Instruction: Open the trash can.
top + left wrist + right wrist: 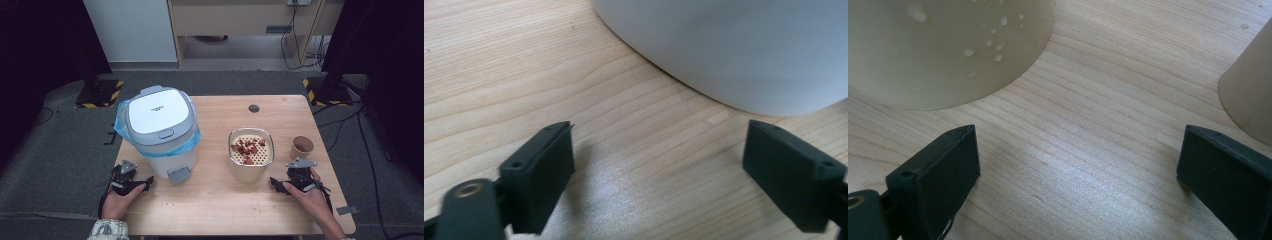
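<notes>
- Resting on the table, my left gripper lies at the near left corner, my hand behind it.
- Its jaws stand wide apart with nothing between them; in the left gripper view they frame bare wood, left gripper.
- My right gripper sits at the near right, also on the wood, jaws spread wide and holding nothing; seen in its own view at right gripper.
- Just ahead of my left gripper stands the bin, white, lid shut, a blue bag showing under the rim, a grey pedal at its foot on the near side. Its white wall curves close past my jaws, bin, not touching them.
- Just ahead of my right gripper stands the bowl, with a holed insert carrying reddish-brown scraps, perhaps food; too small to tell.
- Its pale wall, spotted with droplets, shows at the upper left of the right gripper view, bowl.
- Beside the bowl, to its right, stands the cup, apart from it; its side edges in at cup.
- Bin and bowl stand apart, mid-table.
</notes>
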{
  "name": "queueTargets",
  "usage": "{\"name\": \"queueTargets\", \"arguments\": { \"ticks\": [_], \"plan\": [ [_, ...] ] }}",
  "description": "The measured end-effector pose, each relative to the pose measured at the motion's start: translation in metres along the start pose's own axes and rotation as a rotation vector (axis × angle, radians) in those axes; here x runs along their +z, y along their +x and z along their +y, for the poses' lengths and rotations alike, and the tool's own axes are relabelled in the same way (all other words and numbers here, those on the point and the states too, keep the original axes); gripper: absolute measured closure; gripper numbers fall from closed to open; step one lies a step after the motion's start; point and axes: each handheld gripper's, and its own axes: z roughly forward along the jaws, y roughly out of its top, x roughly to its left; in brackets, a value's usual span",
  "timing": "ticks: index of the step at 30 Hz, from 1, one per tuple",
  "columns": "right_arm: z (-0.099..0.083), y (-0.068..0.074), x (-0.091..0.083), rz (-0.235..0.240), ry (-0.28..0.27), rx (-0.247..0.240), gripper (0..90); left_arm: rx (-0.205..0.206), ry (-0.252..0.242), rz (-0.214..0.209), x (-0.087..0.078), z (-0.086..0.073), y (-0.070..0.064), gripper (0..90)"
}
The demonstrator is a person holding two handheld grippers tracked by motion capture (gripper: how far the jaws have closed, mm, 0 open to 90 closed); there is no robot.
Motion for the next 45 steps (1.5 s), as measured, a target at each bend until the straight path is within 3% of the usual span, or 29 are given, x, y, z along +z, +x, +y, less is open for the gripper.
{"name": "queueTargets", "arguments": {
  "ticks": [7, 9, 16, 22, 31, 37, 45],
  "plan": [
    [0.0, 0.0, 0.0, 0.002, 0.001, 0.005, 3.8, -0.011, -0.047, -0.013, -0.012, 0.004, -0.003, 26.5],
    [0.0, 0.001, 0.0, 0.002, 0.001, 0.006, 3.8, 0.0, -0.069, -0.015, -0.02, 0.007, -0.005, 33.7],
    [-0.001, 0.0, -0.001, 0.001, 0.0, -0.001, 3.8, 0.023, -0.102, -0.038, -0.038, 0.01, -0.015, 49.4],
    [-0.001, 0.0, -0.001, 0.001, -0.001, -0.003, 3.8, 0.014, -0.118, -0.061, -0.046, 0.012, -0.019, 59.3],
    [-0.001, 0.0, -0.001, 0.0, -0.001, -0.003, 3.8, 0.016, -0.143, -0.096, -0.056, 0.014, -0.029, 69.2],
    [-0.001, 0.0, -0.001, 0.0, -0.001, -0.003, 3.8, 0.062, -0.132, -0.117, -0.058, 0.015, -0.044, 71.4],
    [-0.001, 0.001, -0.001, -0.001, -0.001, 0.0, 3.8, 0.074, -0.147, -0.126, -0.059, 0.018, -0.05, 72.4]
  ]
}}
